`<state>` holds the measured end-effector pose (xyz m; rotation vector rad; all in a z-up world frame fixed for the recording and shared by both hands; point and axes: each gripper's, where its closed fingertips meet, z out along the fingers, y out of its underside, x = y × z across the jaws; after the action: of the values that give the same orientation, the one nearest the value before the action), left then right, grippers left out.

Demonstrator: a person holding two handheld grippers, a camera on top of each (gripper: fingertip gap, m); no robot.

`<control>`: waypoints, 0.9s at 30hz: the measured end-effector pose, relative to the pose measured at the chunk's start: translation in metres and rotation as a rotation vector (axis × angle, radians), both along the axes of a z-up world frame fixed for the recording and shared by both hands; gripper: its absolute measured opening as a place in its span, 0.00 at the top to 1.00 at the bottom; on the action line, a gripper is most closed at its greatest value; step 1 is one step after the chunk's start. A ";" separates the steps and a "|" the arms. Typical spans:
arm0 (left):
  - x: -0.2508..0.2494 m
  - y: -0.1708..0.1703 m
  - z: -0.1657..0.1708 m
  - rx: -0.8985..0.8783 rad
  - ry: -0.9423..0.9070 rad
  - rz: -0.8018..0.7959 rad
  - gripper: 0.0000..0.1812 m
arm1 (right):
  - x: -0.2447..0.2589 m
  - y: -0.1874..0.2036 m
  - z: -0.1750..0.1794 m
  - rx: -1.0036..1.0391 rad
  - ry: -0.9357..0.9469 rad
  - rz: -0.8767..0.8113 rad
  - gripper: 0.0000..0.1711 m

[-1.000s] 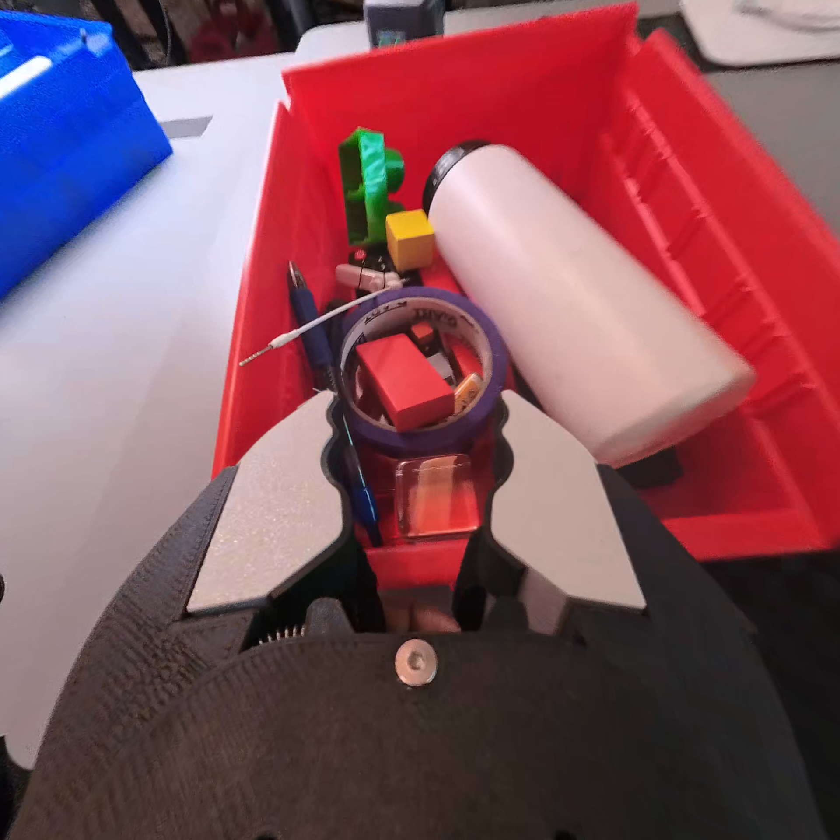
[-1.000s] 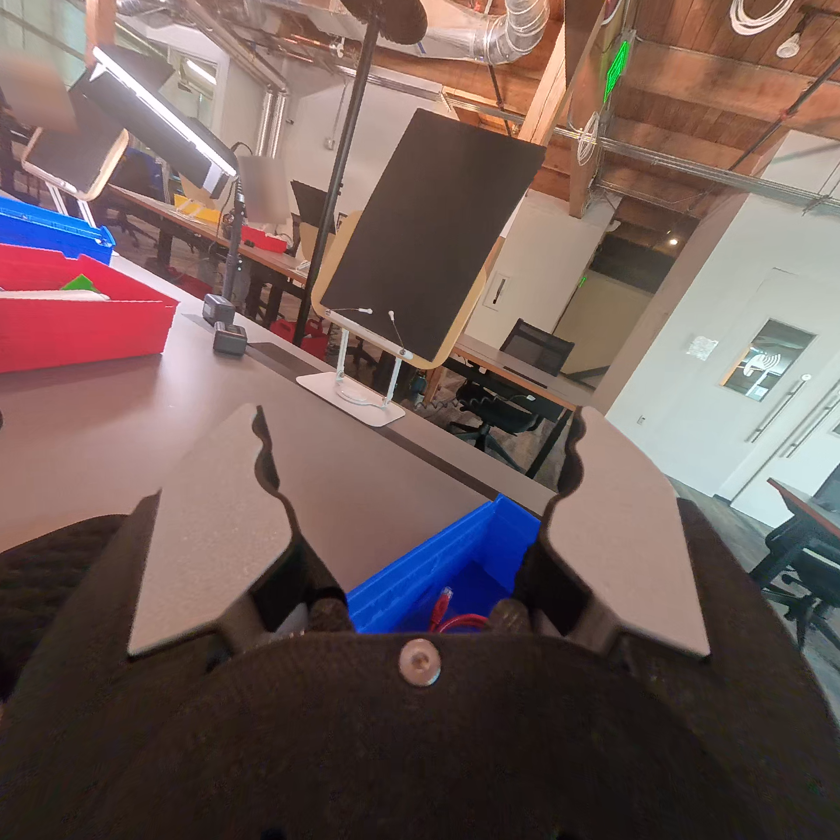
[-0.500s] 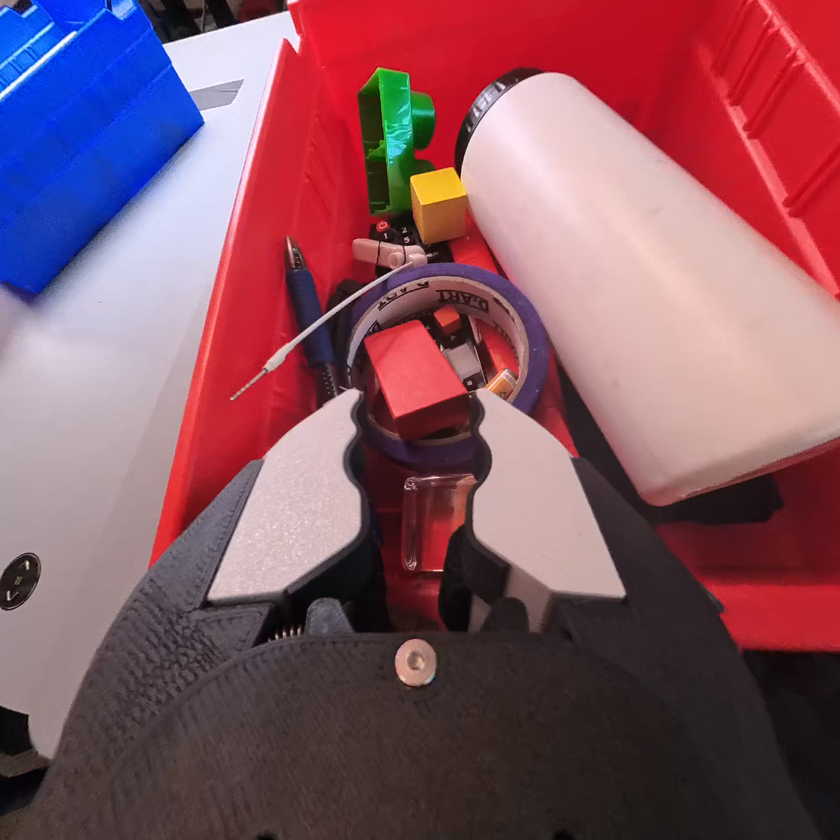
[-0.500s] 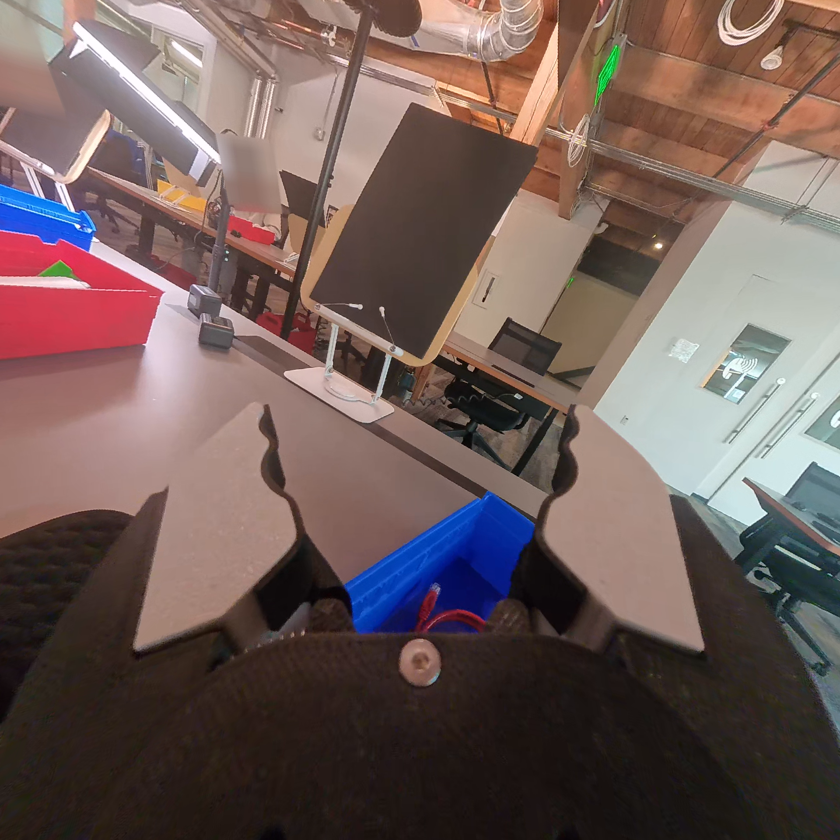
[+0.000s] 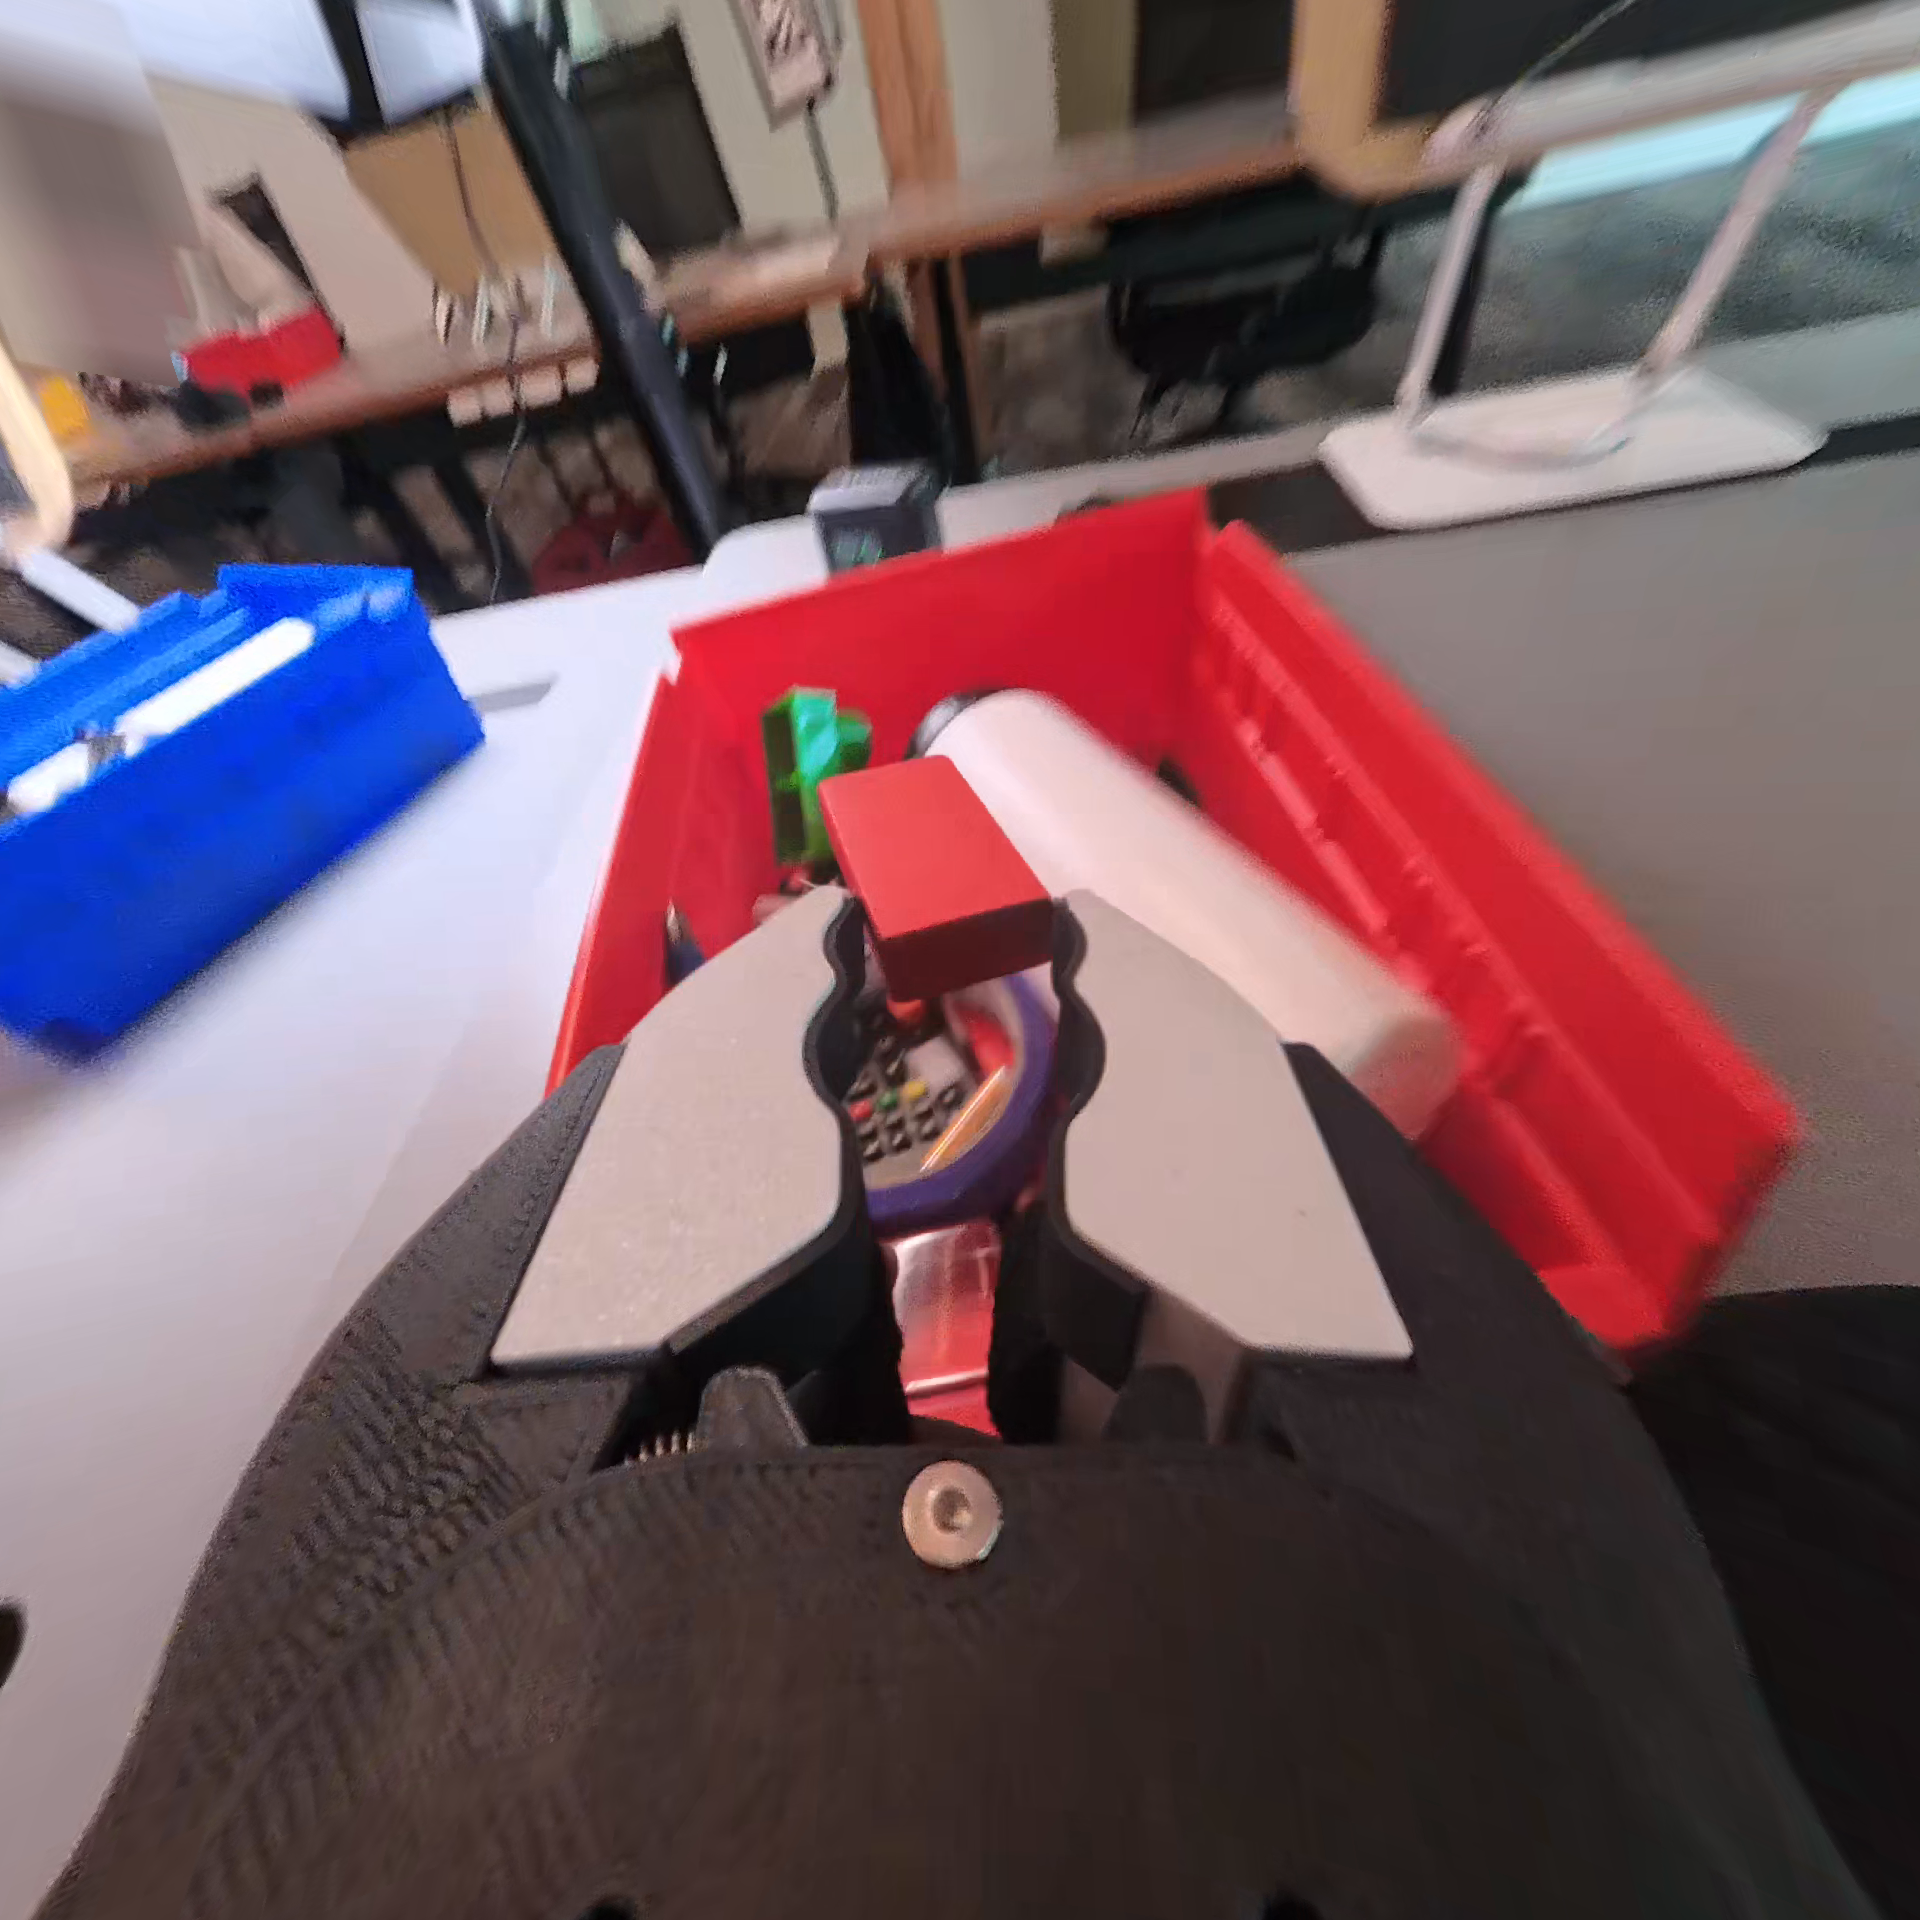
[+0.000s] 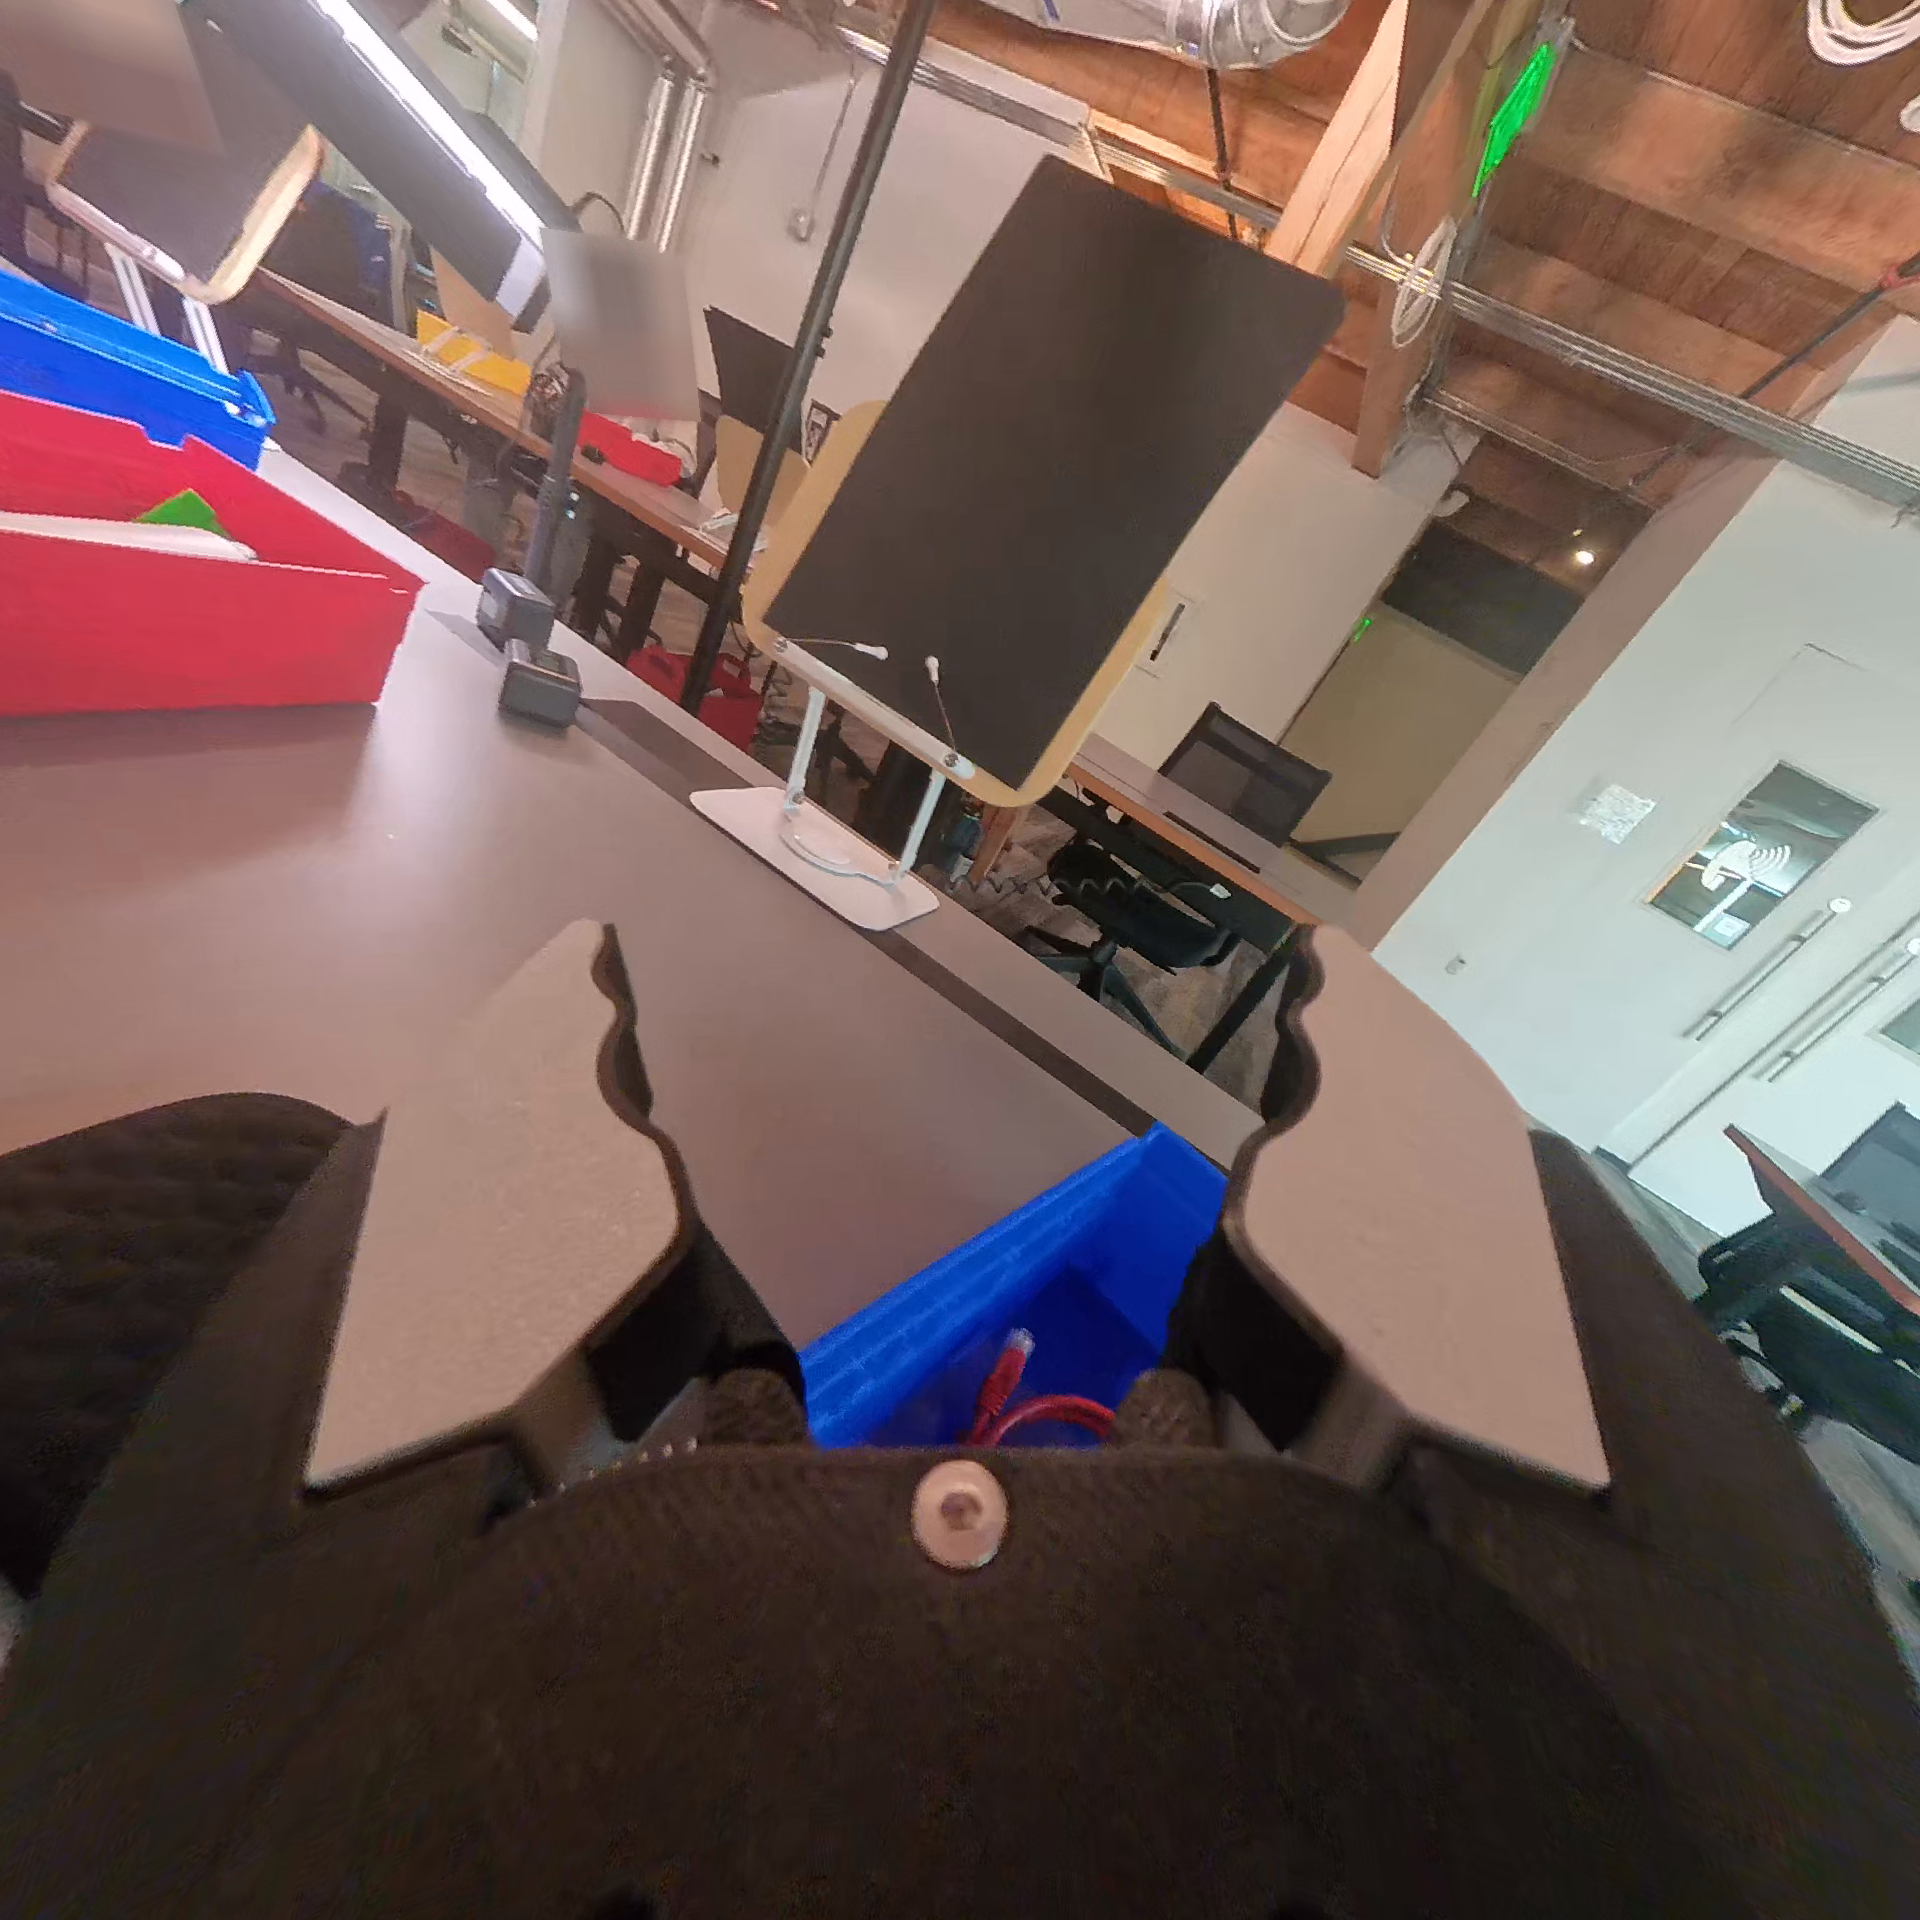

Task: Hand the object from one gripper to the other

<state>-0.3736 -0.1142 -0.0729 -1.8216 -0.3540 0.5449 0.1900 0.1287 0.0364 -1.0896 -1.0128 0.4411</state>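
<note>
Left claw (image 5: 951, 940) pinches the red block (image 5: 930, 873) by its near end, long axis pointing ahead; right claw (image 6: 951, 1039) gapes empty, neither seeing the other.

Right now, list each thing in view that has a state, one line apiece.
left gripper: shut on the red block, raised over the red bin
red block: held between the fingers, clear of the bin's contents
right gripper: open, empty
red bin: open-topped, on the table, holding several items
white bottle: lying on its side in the red bin
purple tape roll: lying flat in the red bin
blue bin: below the right gripper, red cable inside
</note>
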 end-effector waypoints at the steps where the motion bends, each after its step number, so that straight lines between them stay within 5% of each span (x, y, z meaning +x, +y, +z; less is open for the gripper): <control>1: 0.011 0.003 0.012 0.042 0.022 -0.042 0.81 | -0.002 -0.002 0.001 0.007 0.005 0.010 0.31; 7: 0.111 0.027 0.074 0.307 0.020 -0.438 0.81 | -0.013 -0.032 0.024 0.098 0.123 0.133 0.31; 12: 0.237 0.029 0.108 0.487 -0.177 -1.002 0.81 | -0.030 -0.087 0.046 0.231 0.263 0.372 0.29; 15: 0.302 0.020 0.110 0.490 -0.294 -1.300 0.81 | -0.048 -0.119 0.042 0.307 0.242 0.478 0.32; 20: 0.379 0.001 0.098 0.406 -0.482 -1.674 0.81 | -0.085 -0.172 0.011 0.430 0.140 0.680 0.54; 27: 0.415 -0.006 0.072 0.251 -0.525 -1.844 0.81 | -0.107 -0.216 -0.024 0.626 0.033 0.808 0.69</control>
<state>0.0410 -0.1205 -0.0009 -1.2999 0.8774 -1.1893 0.0832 -0.0875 0.0121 -0.0781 -1.4195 0.7136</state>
